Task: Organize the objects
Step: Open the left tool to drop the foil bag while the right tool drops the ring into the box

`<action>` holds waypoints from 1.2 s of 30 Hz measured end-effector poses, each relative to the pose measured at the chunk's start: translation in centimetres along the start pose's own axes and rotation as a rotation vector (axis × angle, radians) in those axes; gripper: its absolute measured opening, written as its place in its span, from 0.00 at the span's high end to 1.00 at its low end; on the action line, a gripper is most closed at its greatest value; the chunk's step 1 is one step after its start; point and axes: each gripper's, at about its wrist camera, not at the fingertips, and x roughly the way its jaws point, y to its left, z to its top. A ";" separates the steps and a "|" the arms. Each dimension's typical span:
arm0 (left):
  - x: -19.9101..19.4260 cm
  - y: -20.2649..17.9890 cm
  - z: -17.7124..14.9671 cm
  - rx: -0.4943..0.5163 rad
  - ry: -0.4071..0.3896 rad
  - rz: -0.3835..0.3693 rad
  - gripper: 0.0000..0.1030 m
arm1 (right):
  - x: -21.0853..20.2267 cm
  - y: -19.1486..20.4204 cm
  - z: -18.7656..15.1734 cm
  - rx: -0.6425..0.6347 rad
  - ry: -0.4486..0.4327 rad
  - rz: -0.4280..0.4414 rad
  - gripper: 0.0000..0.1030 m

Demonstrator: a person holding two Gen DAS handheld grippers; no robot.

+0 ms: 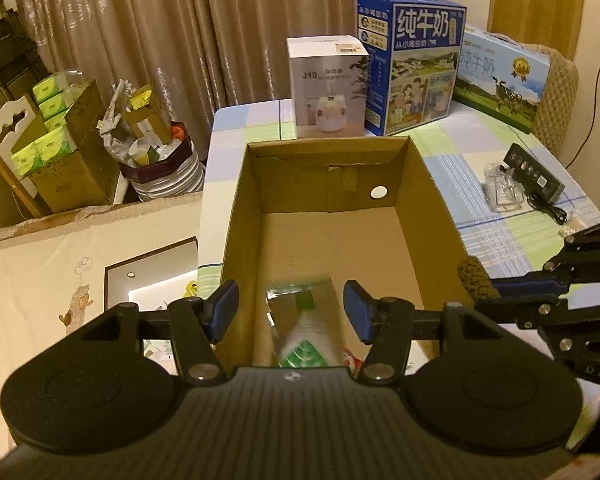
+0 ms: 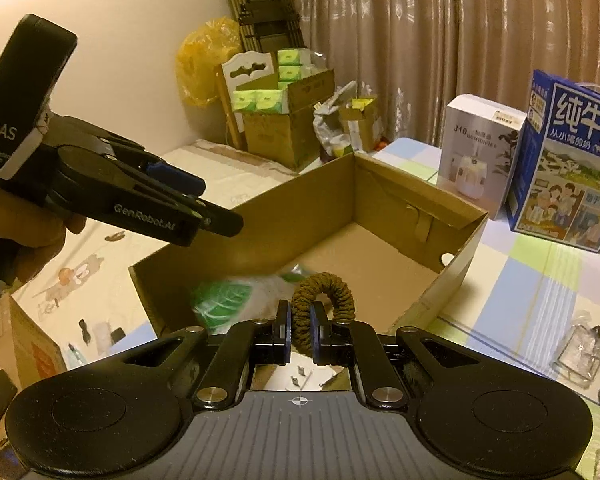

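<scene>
An open cardboard box (image 1: 328,144) sits on the checked tablecloth. My left gripper (image 1: 292,300) hovers over its near end, open, with blue pads (image 1: 224,310) wide apart. Below the gap a blurred green-and-white packet (image 1: 304,340) lies inside the box. My right gripper (image 2: 300,320) is shut on a brown fabric scrunchie (image 2: 324,296) just above the box's near right rim (image 2: 420,308). The left wrist view shows that scrunchie (image 1: 476,276) at the box's right wall. A hand holds the left gripper (image 2: 196,192) above the packet (image 2: 228,300).
Behind the box stand a white humidifier carton (image 1: 328,80) and two blue milk cartons (image 1: 412,64). A black power strip (image 1: 534,172) and a clear plastic item (image 1: 504,192) lie on the table's right side. A carton of green tissue packs (image 1: 56,120) stands beyond the bed at left.
</scene>
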 end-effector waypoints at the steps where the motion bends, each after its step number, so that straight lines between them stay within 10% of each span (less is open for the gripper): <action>1: 0.0 0.1 -0.1 0.000 0.001 0.001 0.48 | 0.1 0.0 0.0 0.001 0.001 0.003 0.94; 15: -0.3 0.7 -1.0 -0.025 0.006 0.001 0.43 | 1.1 0.0 0.6 0.042 -0.020 0.015 0.91; 20: -0.3 1.0 -1.4 -0.034 0.007 0.004 0.42 | 1.1 -1.2 0.8 0.107 -0.050 0.046 0.38; 36: -1.6 0.2 -2.3 -0.057 -0.003 0.002 0.36 | -0.9 -2.1 -0.3 0.145 -0.052 0.012 0.38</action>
